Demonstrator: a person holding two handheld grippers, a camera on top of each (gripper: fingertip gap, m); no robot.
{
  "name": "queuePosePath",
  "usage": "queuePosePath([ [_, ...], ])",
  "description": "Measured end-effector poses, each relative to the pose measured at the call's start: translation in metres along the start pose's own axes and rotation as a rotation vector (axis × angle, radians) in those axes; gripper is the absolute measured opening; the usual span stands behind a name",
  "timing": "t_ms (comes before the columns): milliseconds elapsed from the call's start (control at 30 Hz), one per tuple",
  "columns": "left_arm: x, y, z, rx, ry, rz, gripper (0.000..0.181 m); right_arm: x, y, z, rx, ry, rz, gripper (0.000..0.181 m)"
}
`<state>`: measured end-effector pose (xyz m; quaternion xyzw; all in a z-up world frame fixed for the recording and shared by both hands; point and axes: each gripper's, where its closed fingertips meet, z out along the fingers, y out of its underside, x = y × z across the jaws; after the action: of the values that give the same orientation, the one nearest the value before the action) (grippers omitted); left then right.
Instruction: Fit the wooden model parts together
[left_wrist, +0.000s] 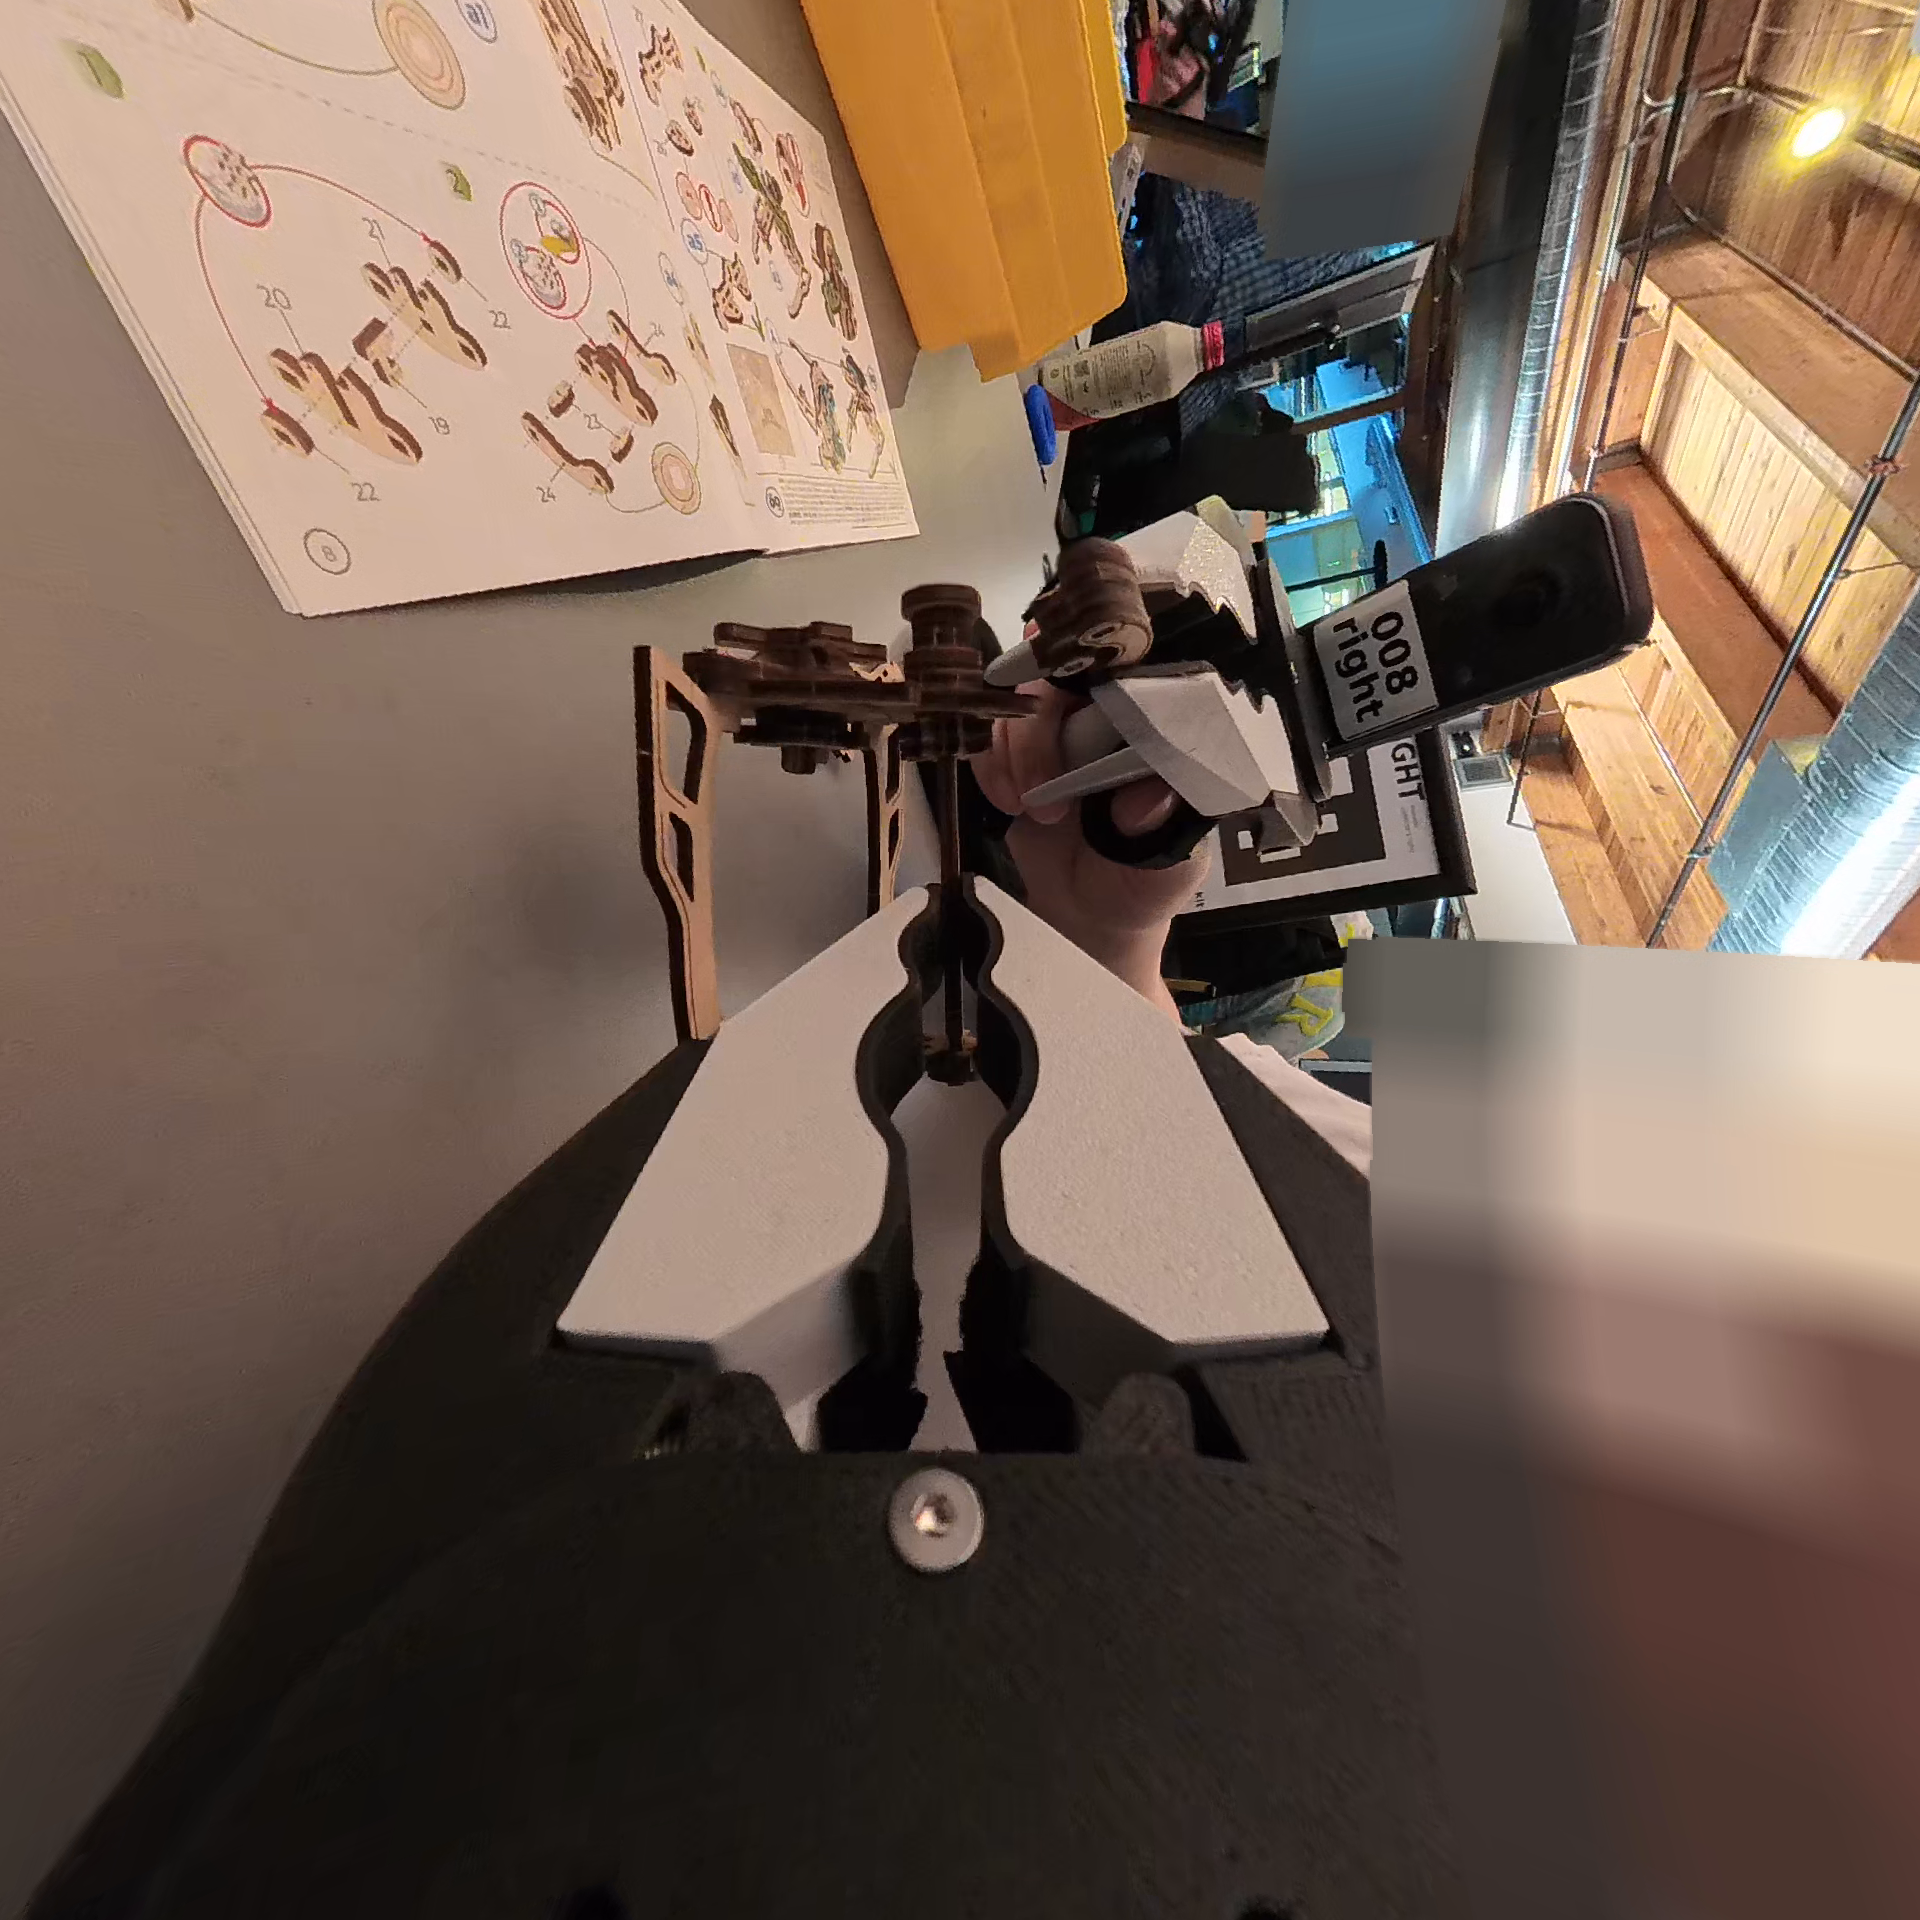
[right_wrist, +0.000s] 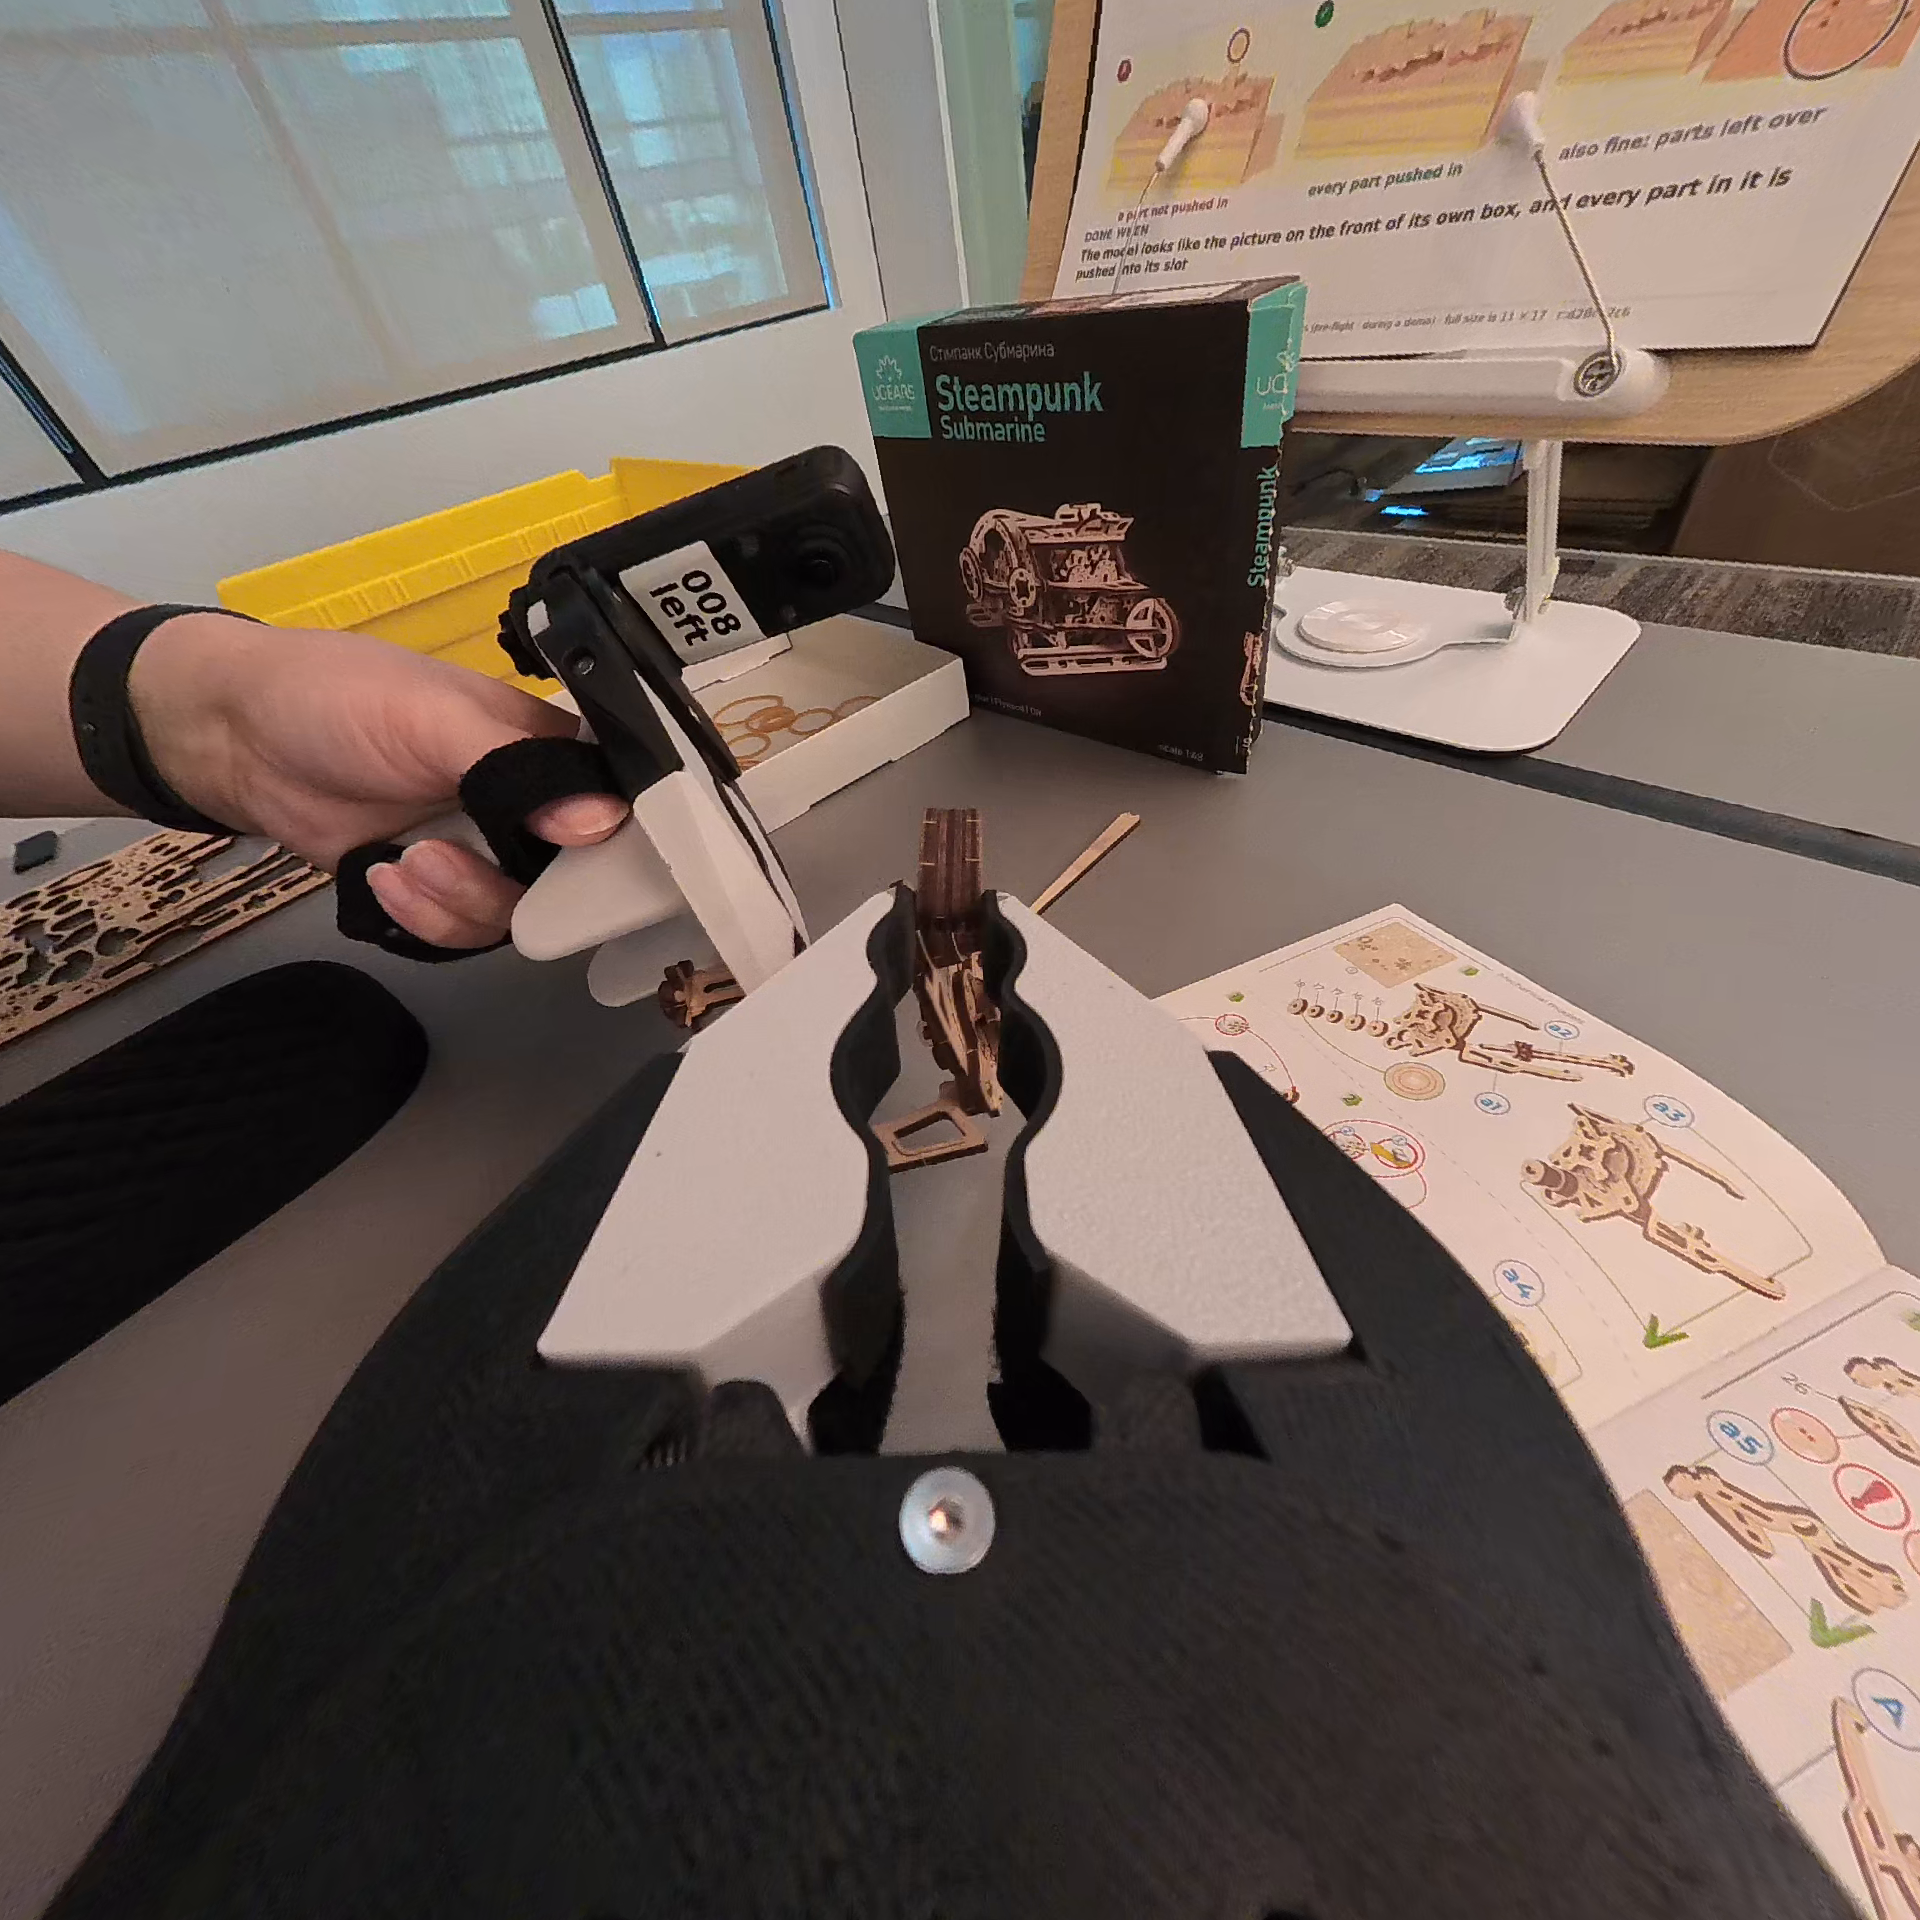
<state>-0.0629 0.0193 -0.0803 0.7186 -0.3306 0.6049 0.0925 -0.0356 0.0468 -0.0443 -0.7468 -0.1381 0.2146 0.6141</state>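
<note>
Lots of print around, not quoting any of it. Each black camera (left_wrist: 1527, 613) wears a white sticker (left_wrist: 1374, 665) with bold dark characters. The black and teal box (right_wrist: 1070, 540) has titles on its front and side. The sheet on the stand (right_wrist: 1455, 177) carries captions. The open booklet (left_wrist: 416, 312) on the tabletop (left_wrist: 156, 831) has part numbers. The bottle (left_wrist: 1122, 374) label is too small to read.

Open paper instruction booklet (right_wrist: 1538, 1174) lies flat on the worktop (right_wrist: 1455, 831), right of the wooden model (right_wrist: 951, 997); cardboard kit box (right_wrist: 1081, 530) stands behind; plastic bin (right_wrist: 436, 571) sits left of the box.
</note>
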Motion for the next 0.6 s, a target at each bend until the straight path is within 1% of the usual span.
queuePosePath([
  [600,0.0015,-0.0005,0.0026,-0.006,-0.007,0.003,0.000,-0.0009,0.0045,0.0023,-0.039,0.029,-0.099,0.011],
])
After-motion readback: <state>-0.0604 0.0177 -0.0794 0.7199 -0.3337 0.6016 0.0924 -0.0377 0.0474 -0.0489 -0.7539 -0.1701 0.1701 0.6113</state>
